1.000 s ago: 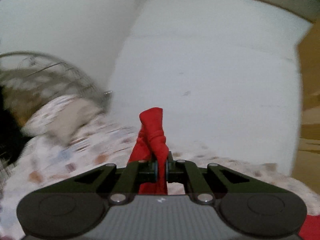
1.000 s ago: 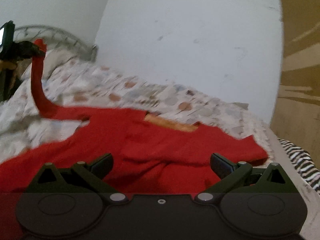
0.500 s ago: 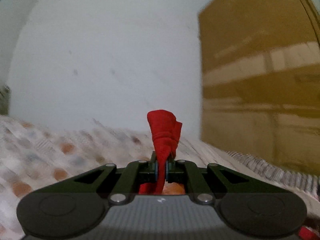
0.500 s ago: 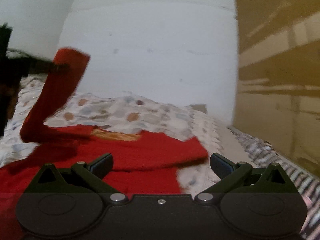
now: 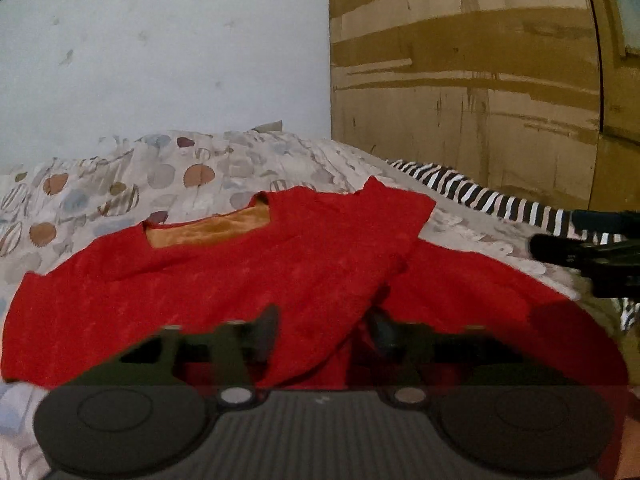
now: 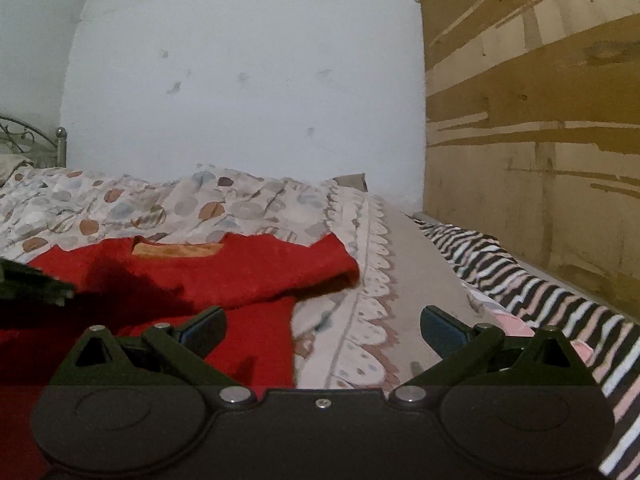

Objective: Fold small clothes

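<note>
A small red shirt (image 5: 248, 276) with an orange inner collar lies flat on the patterned bedsheet (image 5: 168, 176). One sleeve is folded across its chest. My left gripper (image 5: 324, 332) hovers low over the shirt's near edge. Its jaws are opening, and the folded sleeve's end lies loose between the blurred fingers. In the right wrist view the red shirt (image 6: 240, 276) sits to the left. My right gripper (image 6: 324, 322) stands open over the shirt's right edge and the sheet, holding nothing. The left gripper (image 6: 32, 284) shows at the left border there, and the right gripper (image 5: 592, 252) at the right border of the left wrist view.
A zebra-striped cloth (image 6: 520, 280) lies along the bed's right side beside a tall wooden wardrobe (image 6: 540, 120). A white wall (image 6: 240, 80) stands behind the bed. A metal headboard (image 6: 24, 132) is at the far left.
The left gripper carried the raised red sleeve rightward and down across the shirt, then its shut jaws parted and the sleeve dropped flat. The right gripper drifted right, staying open.
</note>
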{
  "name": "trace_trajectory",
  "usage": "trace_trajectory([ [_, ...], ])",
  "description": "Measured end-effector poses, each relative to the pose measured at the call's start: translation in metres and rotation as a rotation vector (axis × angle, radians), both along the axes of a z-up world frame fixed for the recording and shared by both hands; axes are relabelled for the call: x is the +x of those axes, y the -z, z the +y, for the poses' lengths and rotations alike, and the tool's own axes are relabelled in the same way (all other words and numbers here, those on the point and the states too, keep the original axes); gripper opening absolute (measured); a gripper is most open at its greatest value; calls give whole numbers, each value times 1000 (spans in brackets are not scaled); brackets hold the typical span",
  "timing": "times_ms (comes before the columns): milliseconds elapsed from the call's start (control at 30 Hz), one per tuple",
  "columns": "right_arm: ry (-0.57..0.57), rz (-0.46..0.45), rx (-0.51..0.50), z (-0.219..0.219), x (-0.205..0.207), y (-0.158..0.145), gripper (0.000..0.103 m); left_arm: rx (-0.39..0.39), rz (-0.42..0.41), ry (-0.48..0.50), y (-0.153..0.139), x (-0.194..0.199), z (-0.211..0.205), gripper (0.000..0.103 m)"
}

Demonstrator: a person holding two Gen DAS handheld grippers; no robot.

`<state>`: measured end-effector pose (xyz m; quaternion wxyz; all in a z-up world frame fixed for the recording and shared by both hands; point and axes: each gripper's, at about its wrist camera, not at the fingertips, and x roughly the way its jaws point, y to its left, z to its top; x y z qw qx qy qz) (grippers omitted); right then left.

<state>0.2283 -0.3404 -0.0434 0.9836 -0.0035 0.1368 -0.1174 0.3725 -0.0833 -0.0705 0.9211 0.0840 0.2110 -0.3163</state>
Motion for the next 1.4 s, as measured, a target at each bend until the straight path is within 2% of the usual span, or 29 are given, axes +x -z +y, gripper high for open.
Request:
trace_trajectory([
  [67,-12,7,-9,6,8,-3,103,1,11,-6,-6,-4,6,77],
  [133,-30,24,-12,13,18,-5,103,16,20,-32,-11,-11,16,85],
  [333,-129,92,-43,35,49,-12,103,85,-31,-237,-27,-25,64,100],
  [533,-228,185,-101,61,94,-10,103,194,-79,-458,-18,-2,119,101],
  [600,-255,203,-115,70,108,-9,103,253,-93,-521,-10,14,131,101],
  [733,-284,244,-128,82,130,-4,103,299,-65,-573,4,45,143,101],
  [800,-285,272,-137,84,135,2,103,304,-58,-581,8,57,143,101],
  [967,-292,294,-141,84,136,12,103,301,-106,-616,12,81,139,99],
  [1033,-292,297,-135,83,137,13,103,264,-137,-656,6,86,142,99],
  [1133,-293,300,-132,83,137,14,103,160,-173,-710,-5,86,153,99],
  [1233,-294,301,-136,84,137,15,103,120,-146,-779,-8,91,165,99],
  [1333,-298,301,-140,85,136,15,103,138,-89,-796,-3,95,175,99],
  [1400,-302,303,-137,84,137,16,103,178,-76,-789,2,93,176,98],
])
